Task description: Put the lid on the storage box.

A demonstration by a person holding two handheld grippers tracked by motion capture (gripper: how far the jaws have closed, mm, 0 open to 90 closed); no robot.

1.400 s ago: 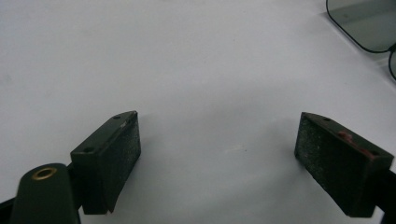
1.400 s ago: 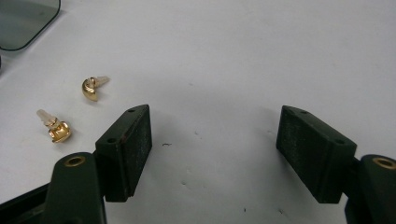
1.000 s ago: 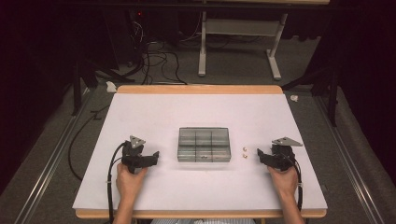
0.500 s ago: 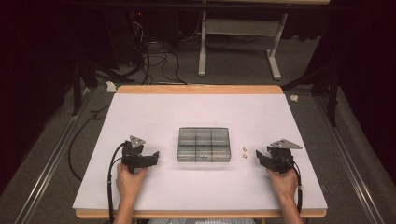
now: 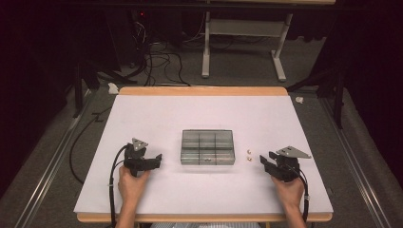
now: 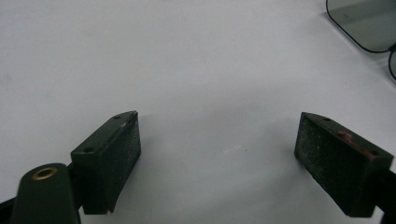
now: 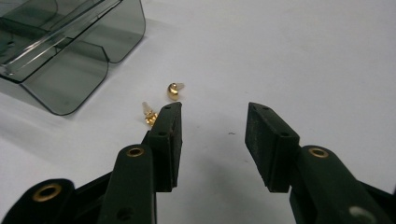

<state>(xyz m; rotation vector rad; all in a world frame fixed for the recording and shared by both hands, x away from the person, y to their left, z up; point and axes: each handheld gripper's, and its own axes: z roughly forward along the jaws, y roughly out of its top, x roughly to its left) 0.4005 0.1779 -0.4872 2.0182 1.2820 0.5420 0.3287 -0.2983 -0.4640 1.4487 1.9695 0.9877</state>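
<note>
Just right of the smoky compartment box, two brass screws are laid loose, right gripper half open, jaws just closing, nothing gripped, left gripper wide open, empty.

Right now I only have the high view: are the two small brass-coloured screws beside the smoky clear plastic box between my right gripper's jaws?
Observer: No. The right gripper, its jaws just been closing, holds nothing; the nearer screw lies outside them, by one jaw's tip.
Operator: And the other?
Observer: The farther screw lies apart from it, further ahead.
Operator: Left gripper?
Observer: The left gripper is open wide over bare white table.
</note>
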